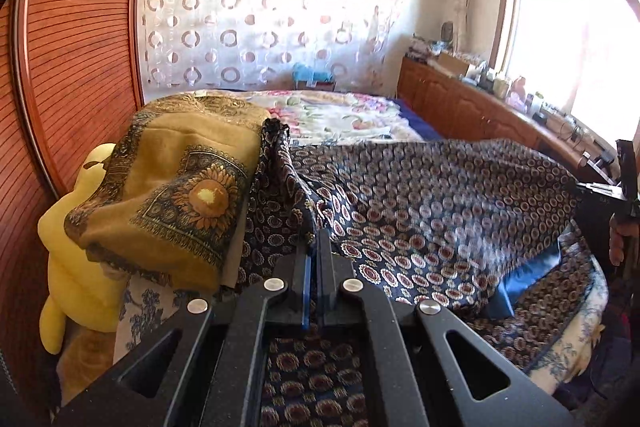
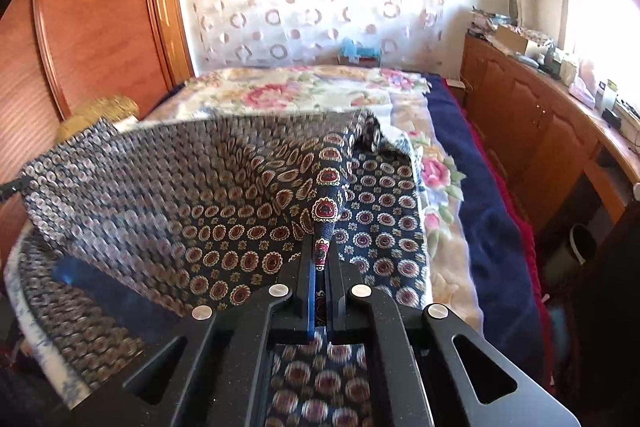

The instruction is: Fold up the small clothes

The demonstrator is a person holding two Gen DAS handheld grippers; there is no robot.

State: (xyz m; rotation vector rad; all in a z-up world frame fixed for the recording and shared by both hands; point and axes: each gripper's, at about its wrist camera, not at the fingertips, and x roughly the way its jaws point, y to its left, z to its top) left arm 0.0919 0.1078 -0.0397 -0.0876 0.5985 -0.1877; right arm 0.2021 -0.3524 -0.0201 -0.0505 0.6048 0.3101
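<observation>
Both grippers, left (image 1: 316, 247) and right (image 2: 322, 259), clench a patterned cloth (image 1: 420, 195); keep it taut, edges level.

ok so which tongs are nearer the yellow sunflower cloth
Left. The left tongs grip the patterned navy garment right beside the sunflower cloth. The right tongs hold the garment's far end, the cloth away at its view's left edge.

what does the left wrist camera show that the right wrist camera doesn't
Only the left wrist view shows the yellow plush toy and the sunflower blanket's printed face. Only the right wrist view shows the red blanket edge along the bed's side. Both show the navy patterned cloth, pinched in the shut jaws of the left gripper and right gripper.
</observation>
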